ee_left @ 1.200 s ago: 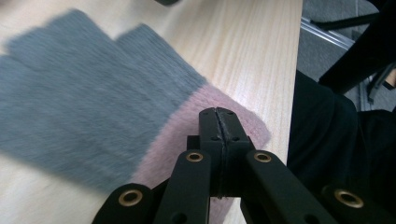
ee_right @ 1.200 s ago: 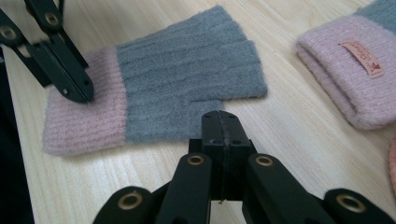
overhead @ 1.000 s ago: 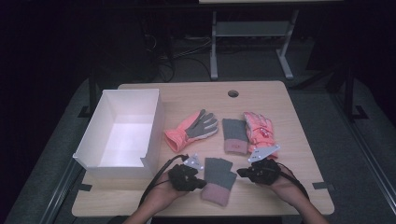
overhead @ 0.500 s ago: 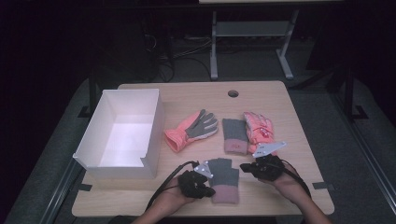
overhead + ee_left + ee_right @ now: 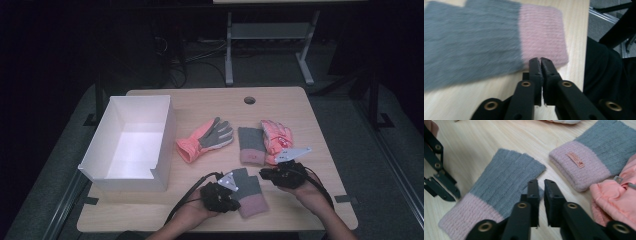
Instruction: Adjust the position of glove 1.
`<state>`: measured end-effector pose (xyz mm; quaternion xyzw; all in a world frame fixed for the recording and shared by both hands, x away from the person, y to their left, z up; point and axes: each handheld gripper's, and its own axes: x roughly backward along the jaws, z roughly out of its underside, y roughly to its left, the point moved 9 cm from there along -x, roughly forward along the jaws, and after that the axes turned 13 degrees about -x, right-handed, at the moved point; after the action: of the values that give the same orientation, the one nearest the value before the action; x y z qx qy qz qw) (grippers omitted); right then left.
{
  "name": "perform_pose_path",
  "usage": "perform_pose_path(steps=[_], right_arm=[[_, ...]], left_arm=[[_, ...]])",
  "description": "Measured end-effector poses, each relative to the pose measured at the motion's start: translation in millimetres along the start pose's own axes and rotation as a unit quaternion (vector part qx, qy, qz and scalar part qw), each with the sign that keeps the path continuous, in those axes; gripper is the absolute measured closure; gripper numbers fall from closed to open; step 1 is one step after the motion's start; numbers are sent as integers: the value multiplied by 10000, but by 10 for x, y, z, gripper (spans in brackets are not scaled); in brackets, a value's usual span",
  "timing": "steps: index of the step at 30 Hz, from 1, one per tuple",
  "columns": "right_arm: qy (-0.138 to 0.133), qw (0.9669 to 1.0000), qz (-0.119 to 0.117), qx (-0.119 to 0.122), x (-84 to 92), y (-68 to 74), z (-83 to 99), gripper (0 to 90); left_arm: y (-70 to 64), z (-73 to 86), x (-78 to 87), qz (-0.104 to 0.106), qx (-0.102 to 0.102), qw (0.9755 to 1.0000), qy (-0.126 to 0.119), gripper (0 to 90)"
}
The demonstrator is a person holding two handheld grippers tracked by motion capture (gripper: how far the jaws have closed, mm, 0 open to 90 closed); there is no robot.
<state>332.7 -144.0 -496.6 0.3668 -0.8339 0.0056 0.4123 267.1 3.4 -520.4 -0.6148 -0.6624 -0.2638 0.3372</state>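
Two black grippers, our left one [image 5: 231,196] at nine o'clock and right one [image 5: 272,175] at two o'clock of the flat grey-and-pink knitted glove [image 5: 248,189], have just let go, jaws barely parted and empty, so it rests on the wooden table [image 5: 210,102].

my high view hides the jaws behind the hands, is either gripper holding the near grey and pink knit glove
Observer: No. The left gripper has just been opening. Its jaws stand a slit apart with nothing between them, tips at the edge of the knit glove's pink cuff.
Operator: and the right one
Observer: The right gripper has just been opening too. Its narrow gap is empty, tips over the edge of the glove's grey part.
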Motion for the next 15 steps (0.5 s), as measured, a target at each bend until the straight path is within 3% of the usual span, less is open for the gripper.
perform_pose_path(steps=[2, 5, 7, 8, 11, 15], right_arm=[[-52, 9998, 103, -133, -16, -29, -63, 736], [-114, 9995, 169, -244, -29, -41, -121, 724], [-143, 9991, 265, -290, -53, -55, -182, 791], [-145, 9986, 375, -337, -89, -64, -247, 894], [-175, 9978, 438, -471, -157, -81, -330, 900], [-187, 9967, 571, -544, -310, -125, -458, 900]], left_arm=[[98, 83, 110, -228, 107, 9997, -38, 729], [158, 139, 175, -366, 209, 9991, -98, 596], [213, 214, 230, -497, 261, 9984, -61, 551], [268, 294, 276, -578, 287, 9979, 12, 444], [310, 365, 315, -705, 387, 9968, -27, 346], [355, 390, 355, -803, 419, 9959, -64, 297]])
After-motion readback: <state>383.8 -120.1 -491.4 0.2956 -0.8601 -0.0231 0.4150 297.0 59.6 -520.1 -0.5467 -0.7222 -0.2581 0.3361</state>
